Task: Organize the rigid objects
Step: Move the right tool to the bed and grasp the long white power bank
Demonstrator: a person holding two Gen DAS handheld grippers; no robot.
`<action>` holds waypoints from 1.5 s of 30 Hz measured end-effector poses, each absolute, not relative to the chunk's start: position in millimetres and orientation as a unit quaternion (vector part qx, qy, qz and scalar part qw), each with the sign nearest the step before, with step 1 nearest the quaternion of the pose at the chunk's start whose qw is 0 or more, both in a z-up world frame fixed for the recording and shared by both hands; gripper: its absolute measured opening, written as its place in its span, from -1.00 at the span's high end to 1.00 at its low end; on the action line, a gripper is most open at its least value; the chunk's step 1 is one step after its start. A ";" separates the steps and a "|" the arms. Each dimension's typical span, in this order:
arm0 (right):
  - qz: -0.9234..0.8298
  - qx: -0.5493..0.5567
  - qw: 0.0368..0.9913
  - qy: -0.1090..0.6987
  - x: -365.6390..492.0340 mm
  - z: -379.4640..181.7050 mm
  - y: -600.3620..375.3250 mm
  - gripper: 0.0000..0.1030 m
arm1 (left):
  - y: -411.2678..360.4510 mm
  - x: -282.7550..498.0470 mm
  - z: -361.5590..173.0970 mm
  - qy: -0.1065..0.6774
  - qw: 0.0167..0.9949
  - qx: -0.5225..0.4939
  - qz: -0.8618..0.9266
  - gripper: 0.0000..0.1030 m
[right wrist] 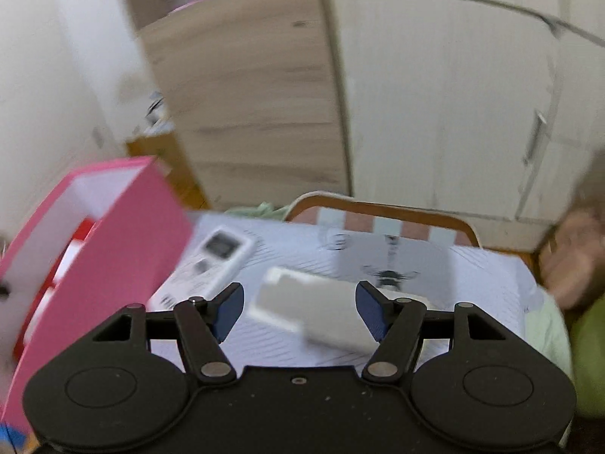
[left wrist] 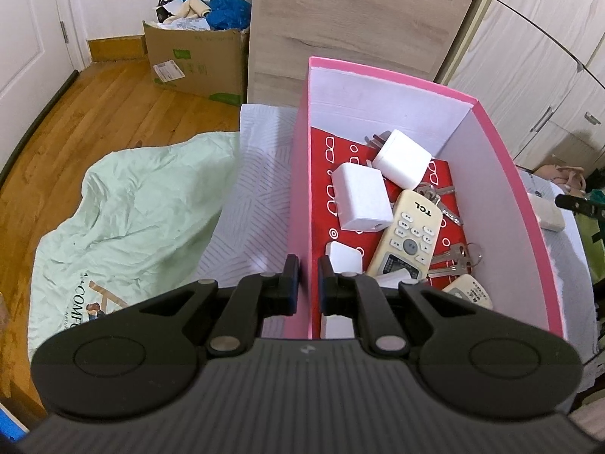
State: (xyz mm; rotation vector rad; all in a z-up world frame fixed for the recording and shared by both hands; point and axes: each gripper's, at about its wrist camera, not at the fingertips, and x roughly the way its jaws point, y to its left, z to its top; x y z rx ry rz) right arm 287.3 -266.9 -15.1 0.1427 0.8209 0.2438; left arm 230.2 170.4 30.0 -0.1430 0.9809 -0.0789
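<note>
A pink box [left wrist: 503, 174] stands on the white bedsheet [left wrist: 249, 204]. It holds white chargers [left wrist: 361, 196], a cream TCL remote [left wrist: 410, 234], another remote [left wrist: 470, 295] and keys [left wrist: 455, 257]. My left gripper [left wrist: 308, 283] is shut on the box's left wall near its front corner. In the blurred right wrist view the box [right wrist: 113, 265] is at the left. My right gripper [right wrist: 300, 310] is open, just above a beige rectangular object [right wrist: 306, 302] lying on the sheet between the fingers. A white remote [right wrist: 211, 261] lies beside the box.
A mint-green cloth [left wrist: 128, 223] lies left of the sheet. A cardboard box [left wrist: 196, 60] stands on the wooden floor. A wood panel [left wrist: 351, 19] and white cupboards [left wrist: 537, 75] stand behind. A checked cushion [right wrist: 382, 223] sits at the bed's far end.
</note>
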 end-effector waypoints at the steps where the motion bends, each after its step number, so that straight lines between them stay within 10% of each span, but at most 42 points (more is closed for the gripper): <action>1: 0.108 0.075 0.907 0.400 290.6 -19.6 -272.2 -0.37 | 169.6 230.2 29.9 0.470 0.879 -0.067 -0.037 0.83; 30: 0.165 0.194 0.835 0.487 301.4 -55.6 -318.9 -0.41 | 162.2 230.6 27.8 0.466 0.883 -0.026 -0.040 0.83; 45: 0.165 -0.054 0.867 0.467 290.2 -48.4 -223.1 -0.41 | 148.1 228.7 27.4 0.463 0.885 0.025 -0.035 0.82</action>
